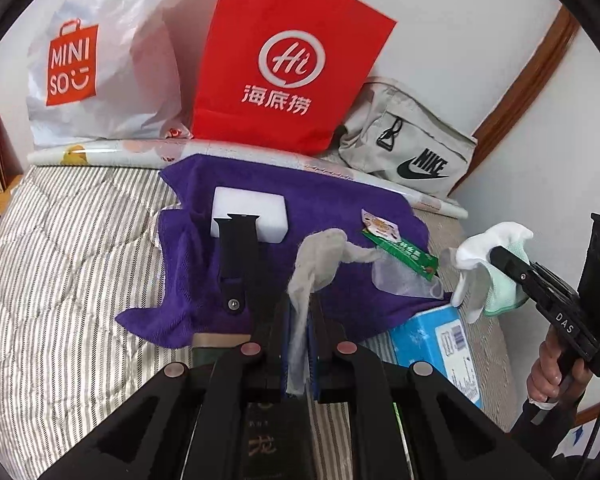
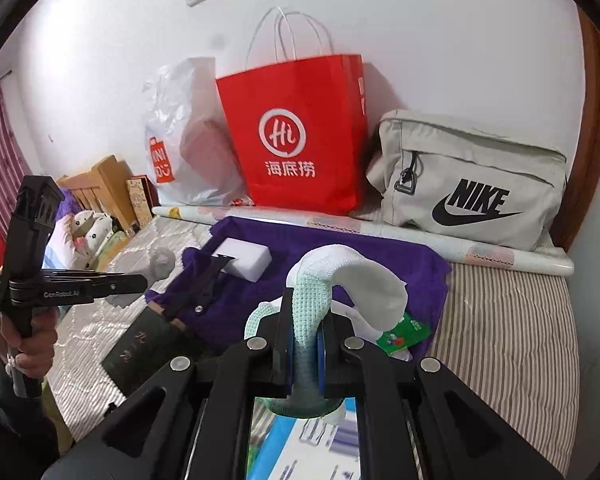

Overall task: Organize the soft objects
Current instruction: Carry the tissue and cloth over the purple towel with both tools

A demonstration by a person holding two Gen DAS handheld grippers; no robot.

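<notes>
My left gripper (image 1: 300, 306) is shut on a limp grey sock (image 1: 320, 252) that hangs over a purple towel (image 1: 300, 196) spread on the bed. My right gripper (image 2: 306, 320) is shut on a white and mint-green sock (image 2: 340, 270), held up over the same towel (image 2: 380, 256). In the left wrist view the right gripper (image 1: 500, 258) shows at the right edge with its sock (image 1: 488, 248). From the right wrist, the left gripper (image 2: 142, 278) appears at the left with the grey sock (image 2: 160, 260). A white sponge block (image 1: 248, 216) and a black watch strap (image 1: 236, 256) lie on the towel.
A red paper bag (image 1: 284, 60), a white plastic shopping bag (image 1: 108, 60) and a beige Nike bag (image 2: 472, 184) stand along the wall behind a rolled sheet (image 2: 420, 240). A green packet (image 1: 404, 252), a blue tissue pack (image 1: 436, 344) and a dark book (image 2: 148, 344) lie on the striped bedcover (image 1: 68, 240).
</notes>
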